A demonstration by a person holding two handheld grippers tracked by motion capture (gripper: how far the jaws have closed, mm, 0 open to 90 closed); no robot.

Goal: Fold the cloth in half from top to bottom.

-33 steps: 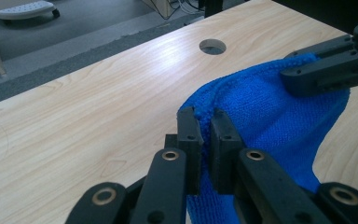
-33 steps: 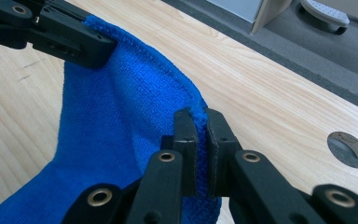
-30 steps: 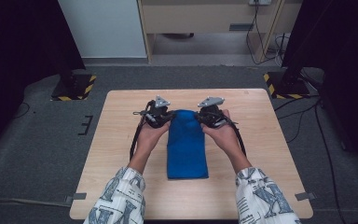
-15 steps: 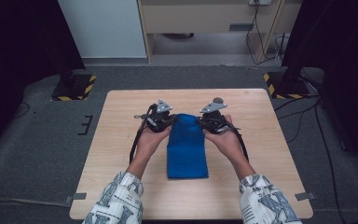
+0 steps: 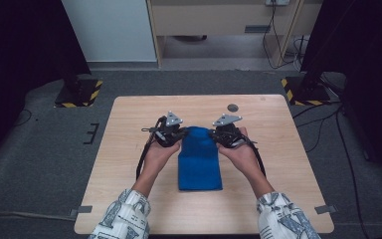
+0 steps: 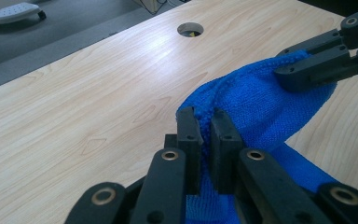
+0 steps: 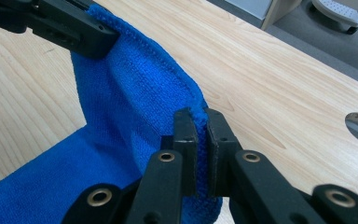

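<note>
**Both grippers pinching the far end of the cloth**

So the blue cloth [image 5: 199, 162] lies lengthwise mid-table [image 5: 129, 129], with its far edge lifted off the wood. The left gripper [image 5: 175, 134] is clamped on the far-left corner, and the right gripper [image 5: 222, 135] is clenched on the far-right one. The near end lies flat between the person's forearms, cloth sagging a bit between the jaws

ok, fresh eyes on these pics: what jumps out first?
The bright blue cloth in the middle of the pale wooden table, its far edge lifted off the surface. The left gripper and right gripper each pinch a far corner of it, fingers shut tight on the hem. A small round hole sits in the tabletop just beyond the cloth.
</note>
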